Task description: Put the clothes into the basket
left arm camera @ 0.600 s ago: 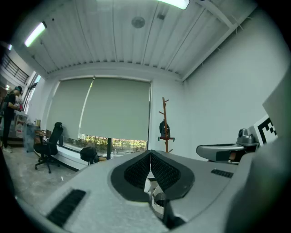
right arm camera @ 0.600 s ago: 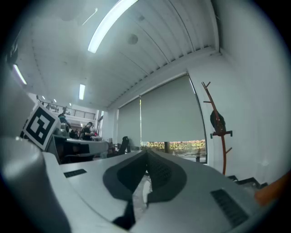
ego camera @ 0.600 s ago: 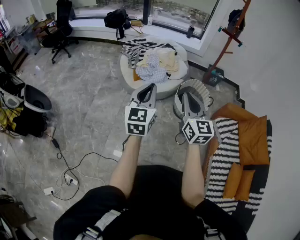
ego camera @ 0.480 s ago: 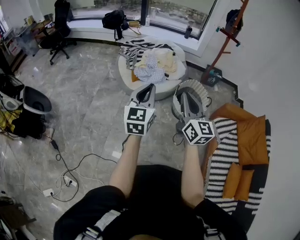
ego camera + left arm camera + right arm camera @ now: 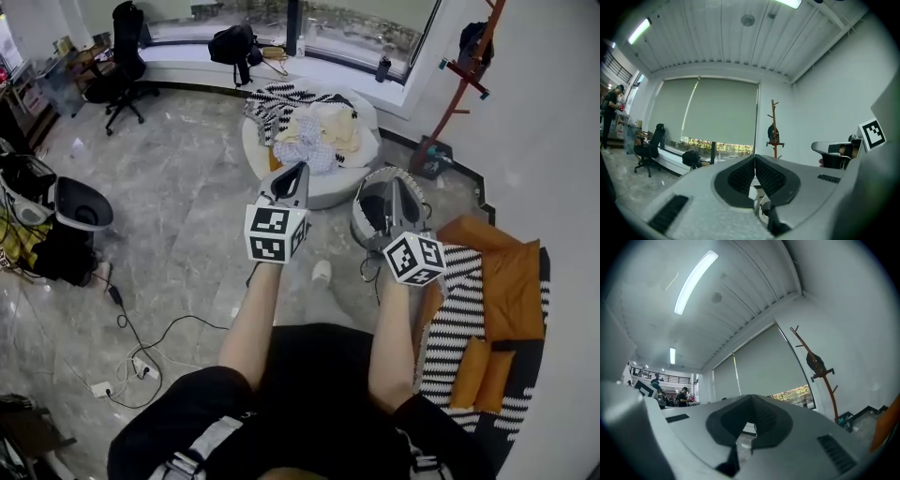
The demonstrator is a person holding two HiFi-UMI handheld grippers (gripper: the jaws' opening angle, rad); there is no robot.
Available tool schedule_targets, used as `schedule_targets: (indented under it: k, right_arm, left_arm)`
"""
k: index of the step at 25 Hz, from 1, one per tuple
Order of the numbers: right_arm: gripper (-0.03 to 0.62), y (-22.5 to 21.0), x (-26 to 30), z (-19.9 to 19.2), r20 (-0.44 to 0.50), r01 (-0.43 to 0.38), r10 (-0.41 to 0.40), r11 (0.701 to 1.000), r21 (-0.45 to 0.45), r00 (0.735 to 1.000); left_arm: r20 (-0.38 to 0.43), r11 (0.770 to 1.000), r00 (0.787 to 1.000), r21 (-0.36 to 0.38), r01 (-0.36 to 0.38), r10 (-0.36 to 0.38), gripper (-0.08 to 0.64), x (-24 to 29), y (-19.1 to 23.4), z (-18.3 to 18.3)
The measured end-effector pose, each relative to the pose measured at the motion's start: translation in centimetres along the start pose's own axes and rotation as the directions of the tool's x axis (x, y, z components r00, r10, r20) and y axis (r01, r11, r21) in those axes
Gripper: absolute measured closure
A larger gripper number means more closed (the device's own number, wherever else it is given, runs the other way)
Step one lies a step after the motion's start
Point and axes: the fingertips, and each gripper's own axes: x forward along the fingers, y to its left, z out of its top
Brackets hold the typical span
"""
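Observation:
A heap of clothes (image 5: 314,127), checked, cream and black-and-white striped, lies on a round white cushion (image 5: 330,184) near the window. Just right of it on the floor stands a round ribbed basket (image 5: 367,195), partly hidden behind my right gripper (image 5: 394,181). That gripper is held over the basket's near side, shut with nothing in it. My left gripper (image 5: 301,168) is shut and empty too, its tip over the cushion's near edge. In the left gripper view the left gripper (image 5: 754,157) has its pads together; the right gripper view shows the right gripper (image 5: 751,397) closed the same way.
A wooden coat stand (image 5: 463,67) rises by the right wall. A striped and orange mattress (image 5: 487,300) lies at the right. An office chair (image 5: 120,54) and a black bag (image 5: 234,41) stand by the window. Cables (image 5: 141,342) trail on the floor at left.
The person has stepped forward; a foot now shows between the arms. Both grippers have come nearer the cushion and basket, the right one drifting right. Both stay shut.

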Motion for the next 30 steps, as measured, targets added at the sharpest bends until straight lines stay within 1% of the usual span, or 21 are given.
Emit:
schedule_targets:
  k: [3, 7, 10, 13, 15, 18, 20, 22, 24, 27, 30]
  right_arm:
    - [0.583, -0.8, 3.3, -0.5, 0.017, -0.021, 0.021, 1.000, 0.002, 1.000]
    - [0.583, -3.4, 8.2, -3.0, -0.002, -0.030, 0.030, 1.000, 0.005, 1.000]
    - [0.583, -6.9, 13.2, -4.4, -0.017, -0.002, 0.003, 1.000, 0.031, 1.000]
    - [0.583, -10.0, 19.3, -5.9, -0.047, -0.009, 0.011, 0.999, 0.049, 0.999]
    - [0.583, -12.6, 24.1, -7.2, -0.078, -0.021, 0.024, 0.999, 0.041, 0.997]
    - [0.583, -16.6, 30.1, -10.7, -0.168, -0.032, 0.040, 0.998, 0.051, 0.985]
    - [0.583, -19.0, 34.0, -12.4, -0.203, -0.020, 0.036, 0.996, 0.081, 0.979]
    - [0.583, -20.7, 37.4, -13.3, -0.211, -0.008, 0.033, 0.992, 0.122, 0.977]
    - [0.582, -21.8, 40.4, -13.5, -0.204, -0.007, 0.041, 0.987, 0.160, 0.978]
    - [0.582, -23.2, 43.4, -14.1, -0.205, -0.008, 0.050, 0.979, 0.202, 0.978]
    - [0.583, -25.2, 44.7, -15.6, -0.229, 0.014, 0.040, 0.973, 0.230, 0.973]
  left_arm:
    - [0.002, 1.000, 1.000, 0.022, -0.012, 0.012, 0.551, 2.8, 2.0, 0.3]
    - [-0.012, 0.999, 0.999, 0.016, -0.038, 0.038, 0.551, 7.8, 4.8, -0.6]
    - [-0.039, 0.998, 0.998, 0.033, -0.044, 0.045, 0.551, 13.0, 6.6, -1.3]
    - [-0.068, 0.995, 0.995, 0.070, -0.065, 0.070, 0.551, 19.1, 8.8, -2.1]
    - [-0.083, 0.995, 0.992, 0.053, -0.089, 0.093, 0.551, 24.0, 10.6, -3.1]
    - [-0.174, 0.990, 0.975, 0.015, -0.137, 0.137, 0.551, 30.5, 13.4, -6.7]
    - [-0.230, 0.988, 0.961, 0.031, -0.151, 0.154, 0.551, 34.3, 15.0, -8.1]
    - [-0.257, 0.987, 0.953, 0.073, -0.144, 0.159, 0.551, 37.4, 16.0, -8.0]
    - [-0.269, 0.986, 0.951, 0.104, -0.128, 0.152, 0.551, 40.1, 16.7, -7.3]
    - [-0.296, 0.987, 0.944, 0.110, -0.118, 0.146, 0.551, 43.2, 17.6, -7.2]
    - [-0.340, 0.989, 0.929, 0.090, -0.120, 0.144, 0.551, 45.4, 18.3, -8.5]
